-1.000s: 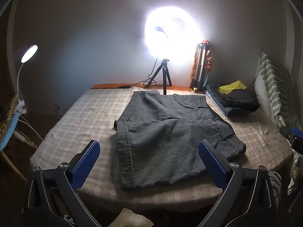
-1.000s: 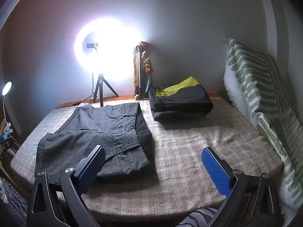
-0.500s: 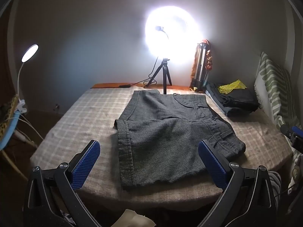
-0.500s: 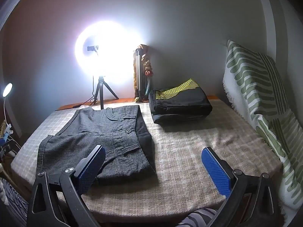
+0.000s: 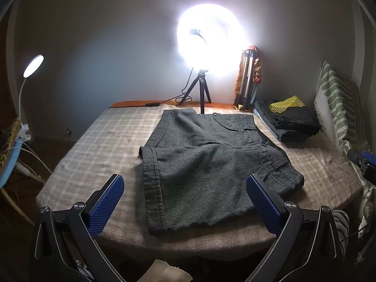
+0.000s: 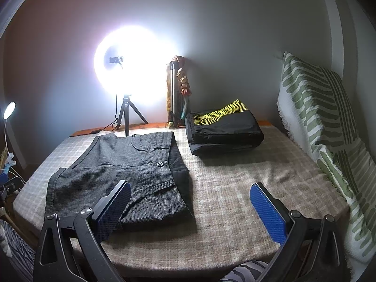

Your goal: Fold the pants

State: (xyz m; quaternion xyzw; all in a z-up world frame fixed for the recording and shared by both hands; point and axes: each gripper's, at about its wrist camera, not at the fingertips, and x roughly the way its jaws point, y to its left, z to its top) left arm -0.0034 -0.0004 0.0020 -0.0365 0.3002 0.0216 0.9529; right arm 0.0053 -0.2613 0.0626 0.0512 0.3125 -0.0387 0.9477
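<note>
We hold both grippers spread wide and empty at the near edge of the checked beige bedspread (image 5: 98,141), where the dark grey woven shorts (image 5: 206,164) lie flat, one leg folded across, long axis running near to far. The left gripper (image 5: 185,202) faces their near hem squarely; the right gripper (image 6: 190,209) sits off their right edge, so we judge the left the nearer.

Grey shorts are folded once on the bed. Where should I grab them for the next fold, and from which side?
Judging by the pose, take the grey shorts at the near hem corners, coming low from the bed's front edge. The cuffed hem lies flat nearest both open grippers: left gripper at the left corner, right gripper at the right.
</note>
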